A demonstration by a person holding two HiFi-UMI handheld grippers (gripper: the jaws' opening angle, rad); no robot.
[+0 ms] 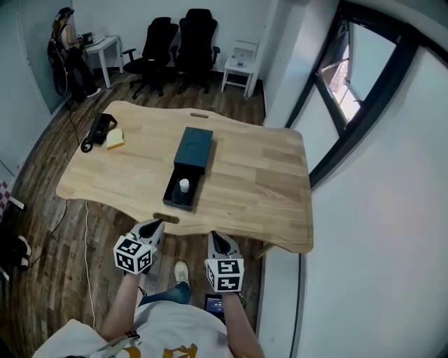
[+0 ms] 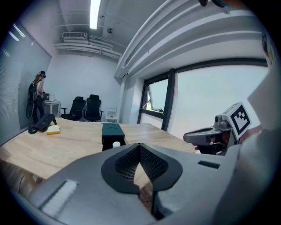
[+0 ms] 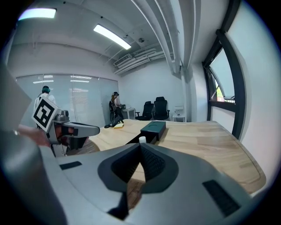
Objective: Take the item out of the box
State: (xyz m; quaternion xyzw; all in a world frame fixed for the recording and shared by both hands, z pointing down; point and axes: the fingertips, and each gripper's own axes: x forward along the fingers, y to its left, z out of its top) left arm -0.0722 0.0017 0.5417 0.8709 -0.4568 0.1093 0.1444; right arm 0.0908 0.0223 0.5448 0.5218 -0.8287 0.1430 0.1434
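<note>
Tabletop (image 1: 266,182) spreads wide around the box (image 1: 171,189); left tool (image 1: 155,225) and right tool (image 1: 218,238) hover clenched off its edge

Looks like an office or meeting room: black swivel chairs (image 1: 196,38) parked against the far wall, a small white counter (image 1: 105,43) in the corner (a person (image 1: 64,38) standing at it), a large pale wooden counter (image 1: 259,175), strip lights (image 2: 93,13) overhead, a glazed partition wall (image 3: 83,96), plank floor (image 1: 42,217), tall dark-framed window (image 1: 353,70).

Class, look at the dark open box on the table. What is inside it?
One small white item stands in the open tray; nothing else shows there. What lies beneath the dark cover at the far end cannot be seen.
</note>
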